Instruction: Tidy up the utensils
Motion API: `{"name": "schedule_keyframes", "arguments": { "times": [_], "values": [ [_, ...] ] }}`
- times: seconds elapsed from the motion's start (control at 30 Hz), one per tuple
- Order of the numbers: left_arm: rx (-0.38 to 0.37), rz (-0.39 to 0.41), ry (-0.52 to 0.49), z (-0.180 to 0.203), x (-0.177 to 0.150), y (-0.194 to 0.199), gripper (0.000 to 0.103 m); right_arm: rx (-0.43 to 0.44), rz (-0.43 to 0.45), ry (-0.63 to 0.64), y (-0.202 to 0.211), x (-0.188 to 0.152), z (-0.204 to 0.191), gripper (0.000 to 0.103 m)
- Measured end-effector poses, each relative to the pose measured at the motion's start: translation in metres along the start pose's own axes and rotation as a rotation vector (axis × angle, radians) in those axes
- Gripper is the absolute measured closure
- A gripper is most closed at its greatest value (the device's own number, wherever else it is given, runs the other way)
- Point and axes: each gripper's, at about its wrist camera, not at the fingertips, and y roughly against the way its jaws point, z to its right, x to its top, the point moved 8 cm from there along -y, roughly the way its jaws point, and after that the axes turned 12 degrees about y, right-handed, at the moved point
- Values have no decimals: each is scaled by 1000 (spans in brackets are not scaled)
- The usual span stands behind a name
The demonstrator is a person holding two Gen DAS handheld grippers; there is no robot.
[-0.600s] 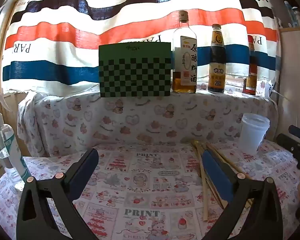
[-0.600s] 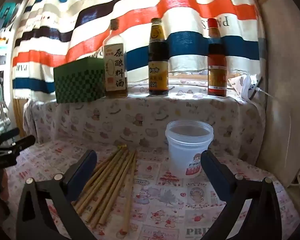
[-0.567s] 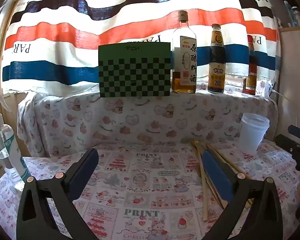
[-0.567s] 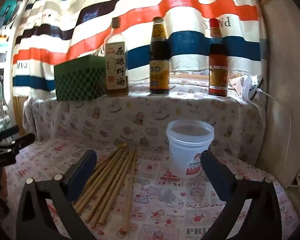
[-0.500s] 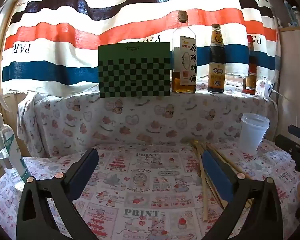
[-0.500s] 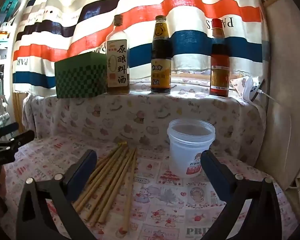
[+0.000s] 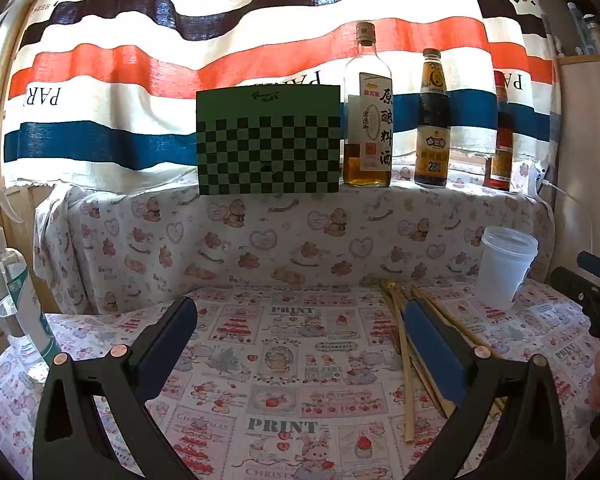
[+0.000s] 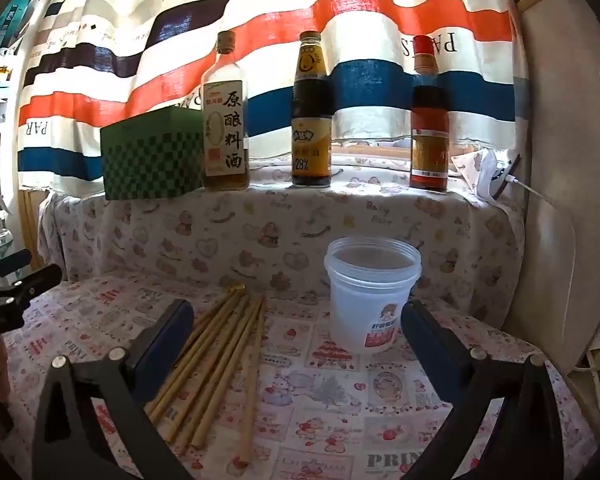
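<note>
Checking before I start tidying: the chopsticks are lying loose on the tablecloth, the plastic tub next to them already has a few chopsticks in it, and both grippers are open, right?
Not quite. The plastic tub holds no chopsticks, as the right wrist view shows. The chopsticks do all lie loose on the tablecloth beside it, and the left gripper and right gripper are both open.

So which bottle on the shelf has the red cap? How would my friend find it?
Look at the cloth-covered shelf under the striped curtain. Three bottles stand right of the green checkered box. The red-capped bottle is farthest right, with reddish-brown contents; the others have tan and dark caps.
</note>
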Motion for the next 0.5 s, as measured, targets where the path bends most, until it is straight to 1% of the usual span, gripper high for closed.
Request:
{"name": "schedule_keyframes", "arguments": {
  "times": [0.37,0.5],
  "values": [
    [-2,1,3,1,2,0,0,6,-6,0,-1,0,-1,0],
    [2,0,4,1,2,0,0,7,-35,7,-3,-3,-2,0]
  ]
}}
